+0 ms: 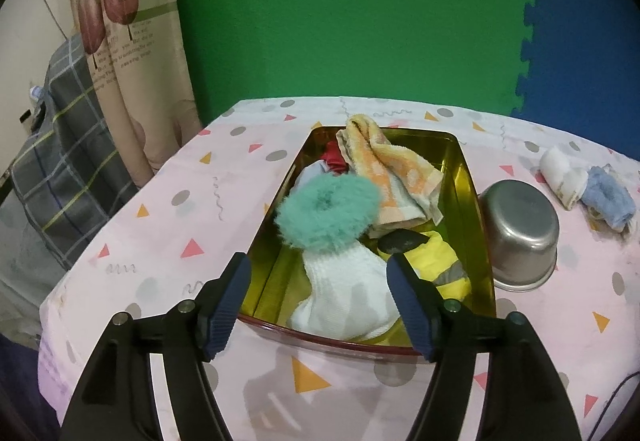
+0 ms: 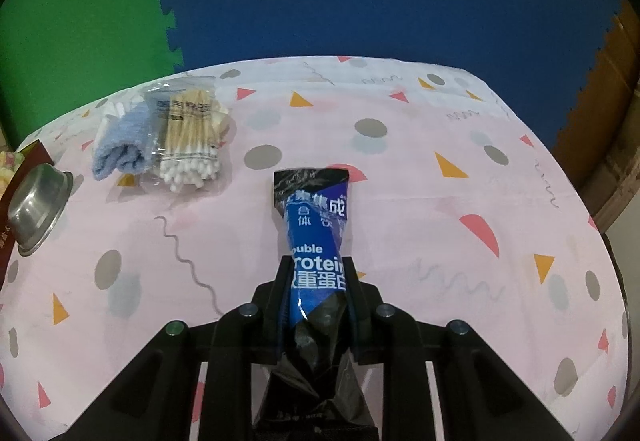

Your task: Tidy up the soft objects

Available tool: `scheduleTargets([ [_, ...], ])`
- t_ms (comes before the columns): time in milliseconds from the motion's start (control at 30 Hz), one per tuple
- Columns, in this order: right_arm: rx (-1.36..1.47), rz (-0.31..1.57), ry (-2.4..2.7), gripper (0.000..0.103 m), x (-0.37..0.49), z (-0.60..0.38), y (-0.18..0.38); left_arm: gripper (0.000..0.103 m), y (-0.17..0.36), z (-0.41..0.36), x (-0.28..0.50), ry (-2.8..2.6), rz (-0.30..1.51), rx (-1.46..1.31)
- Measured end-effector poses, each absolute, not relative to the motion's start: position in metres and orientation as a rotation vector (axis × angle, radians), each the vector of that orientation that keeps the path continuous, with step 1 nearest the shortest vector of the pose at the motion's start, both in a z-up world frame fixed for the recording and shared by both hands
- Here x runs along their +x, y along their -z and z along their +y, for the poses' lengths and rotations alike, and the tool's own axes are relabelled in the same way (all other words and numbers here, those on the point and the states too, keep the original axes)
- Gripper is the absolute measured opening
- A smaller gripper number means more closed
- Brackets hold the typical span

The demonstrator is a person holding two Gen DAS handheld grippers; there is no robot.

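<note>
A gold tin box [image 1: 476, 201] on the pink tablecloth holds soft things: a teal fluffy scrunchie [image 1: 326, 213], a white sock [image 1: 344, 293], an orange towel [image 1: 388, 169], a yellow and grey sock [image 1: 440, 261] and a red cloth [image 1: 334, 159]. My left gripper [image 1: 320, 281] is open and empty above the box's near end. My right gripper [image 2: 316, 273] is shut on a blue and black protein bar wrapper [image 2: 314, 237], held over the table. A blue cloth [image 2: 120, 145] lies at the far left beside a bag of cotton swabs [image 2: 188, 137]. The blue cloth [image 1: 608, 201] also shows in the left wrist view.
An upturned steel bowl [image 1: 520, 233] stands right of the box; it also shows in the right wrist view [image 2: 36, 209]. A white rolled cloth [image 1: 564, 173] lies beyond it. Green and blue foam mats back the table. A curtain [image 1: 120, 41] hangs at the left.
</note>
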State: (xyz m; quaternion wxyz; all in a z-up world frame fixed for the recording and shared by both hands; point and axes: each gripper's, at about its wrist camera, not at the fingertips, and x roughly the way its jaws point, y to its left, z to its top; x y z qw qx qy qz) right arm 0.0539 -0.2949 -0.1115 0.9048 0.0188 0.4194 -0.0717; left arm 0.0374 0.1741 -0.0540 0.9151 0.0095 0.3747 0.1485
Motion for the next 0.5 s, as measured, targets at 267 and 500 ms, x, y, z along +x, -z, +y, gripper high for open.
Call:
scheduleTargets([
  [267,0.047,0.843,0.13,0.022,0.048,-0.282,0.099,0.068,0.054,0.173,0.037,-0.304,0.769,0.022],
  [500,0.041,0.821,0.111,0.021,0.04,-0.267,0.09,0.068,0.055,0.176,0.038,-0.304,0.779,-0.003],
])
